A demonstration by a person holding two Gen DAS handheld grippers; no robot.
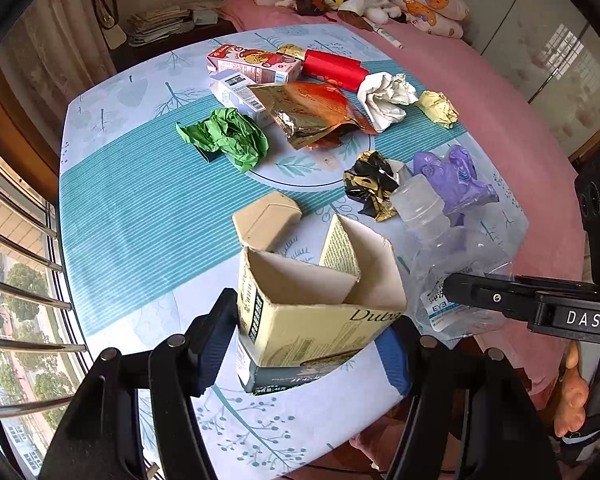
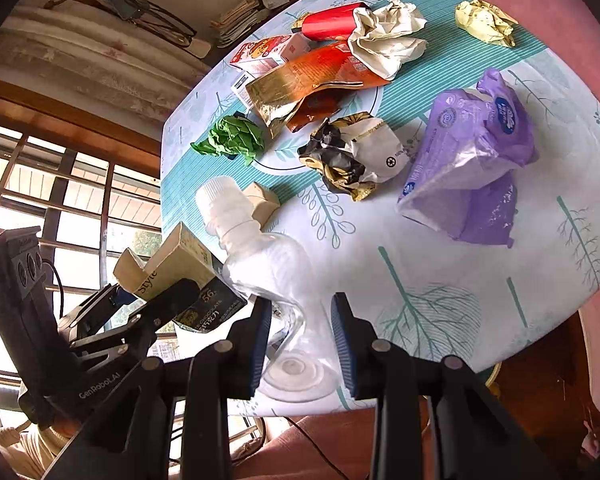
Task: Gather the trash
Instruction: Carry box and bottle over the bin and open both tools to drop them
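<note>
Holding the open beige cardboard box point(image 1: 316, 316) in my left claw point(image 1: 306, 344) and the clear plastic bottle point(image 2: 268, 280) in my right claw point(image 2: 300, 344), both raised over the near edge of the table point(image 2: 480, 280).

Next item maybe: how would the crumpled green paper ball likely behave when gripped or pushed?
The green paper ball looks loosely crumpled, so it would probably squash under grip. It seems light and likely slides on the tablecloth; its irregular folds make rolling unlikely.

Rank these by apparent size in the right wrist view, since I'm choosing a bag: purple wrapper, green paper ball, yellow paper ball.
1. purple wrapper, clearly largest, though nearer the camera.
2. green paper ball and yellow paper ball look alike; unranked.
</note>
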